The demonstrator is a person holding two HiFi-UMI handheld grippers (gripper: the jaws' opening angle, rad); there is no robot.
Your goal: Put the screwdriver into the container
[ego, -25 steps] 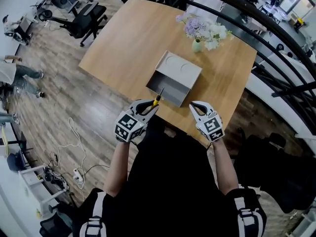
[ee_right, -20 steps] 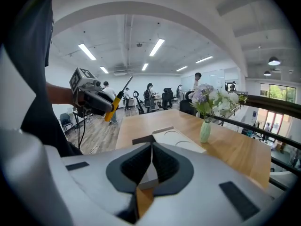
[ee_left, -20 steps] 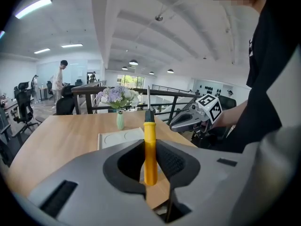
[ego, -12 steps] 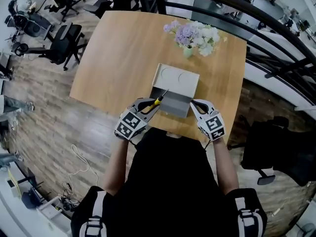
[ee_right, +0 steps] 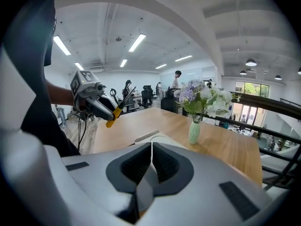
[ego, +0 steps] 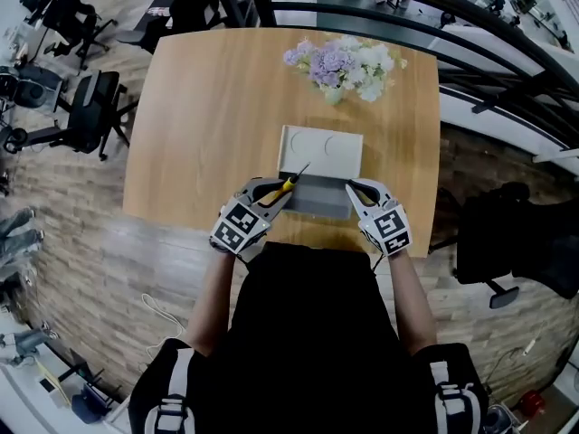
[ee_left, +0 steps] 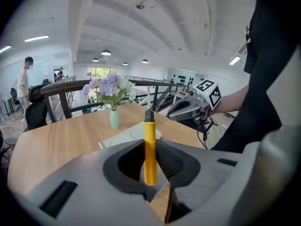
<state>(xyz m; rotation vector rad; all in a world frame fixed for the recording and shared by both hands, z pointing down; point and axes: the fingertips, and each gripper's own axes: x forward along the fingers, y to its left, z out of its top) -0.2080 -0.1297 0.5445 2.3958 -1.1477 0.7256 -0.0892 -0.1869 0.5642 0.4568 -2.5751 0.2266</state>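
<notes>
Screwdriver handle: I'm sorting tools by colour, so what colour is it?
The screwdriver handle is yellow, black at its front end; clearest in the left gripper view.

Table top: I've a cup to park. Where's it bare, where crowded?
Bare: the table's left half, beside the container and flower vase, plus a narrow strip to their right. Crowded: the near edge at the container, where the left claw and right claw hover.

Bright ceiling light, fisheye edges, sharp
</notes>
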